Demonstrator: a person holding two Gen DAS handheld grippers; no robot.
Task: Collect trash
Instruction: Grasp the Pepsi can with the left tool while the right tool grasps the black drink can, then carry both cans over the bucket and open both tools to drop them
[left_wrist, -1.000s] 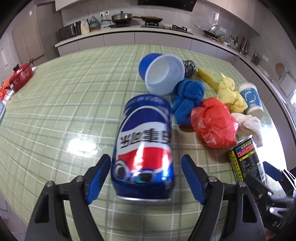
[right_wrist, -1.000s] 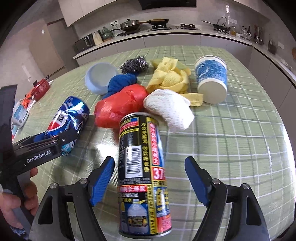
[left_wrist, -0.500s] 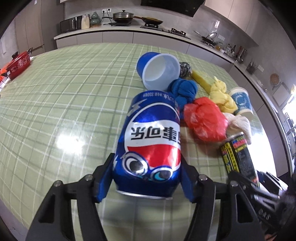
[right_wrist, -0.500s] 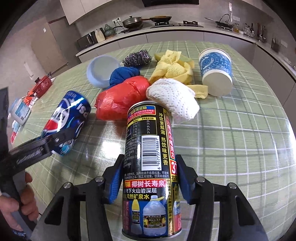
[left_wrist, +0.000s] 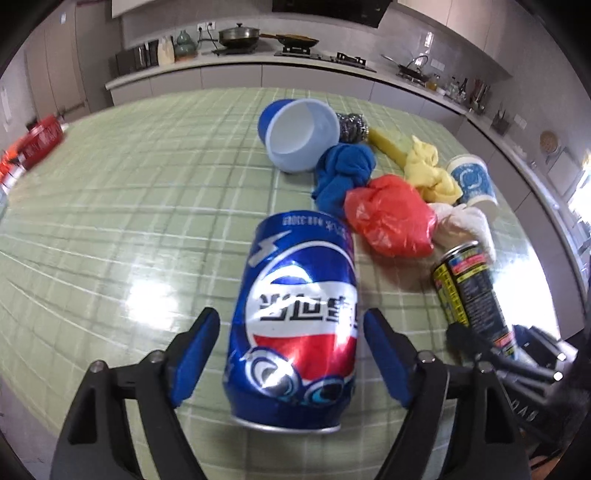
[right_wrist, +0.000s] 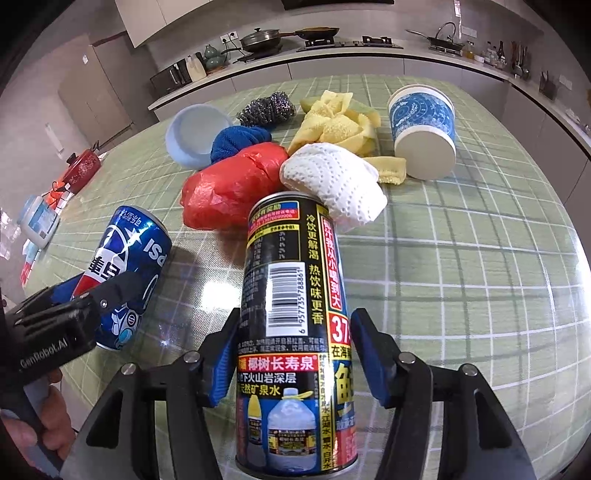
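A blue Pepsi can (left_wrist: 295, 325) lies on its side between the fingers of my left gripper (left_wrist: 291, 354); small gaps show on both sides, so the jaws stand open around it. It also shows in the right wrist view (right_wrist: 127, 273). My right gripper (right_wrist: 291, 358) is shut on a black and yellow can (right_wrist: 291, 332), also seen in the left wrist view (left_wrist: 472, 295). Beyond lie a red plastic bag (right_wrist: 232, 190), a crumpled white paper towel (right_wrist: 332, 181) and a blue-patterned paper cup (right_wrist: 423, 136).
A blue cloth (left_wrist: 343, 173), a blue bowl on its side (left_wrist: 299, 133), a steel scourer (right_wrist: 266, 109) and yellow cloths (right_wrist: 336, 125) lie on the green checked table (right_wrist: 480, 258). A red pot (right_wrist: 79, 170) stands at the far left edge. A kitchen counter runs behind.
My left jaws closed on the Pepsi can, then opened slightly again. My right jaws closed from wide open onto the black and yellow can.
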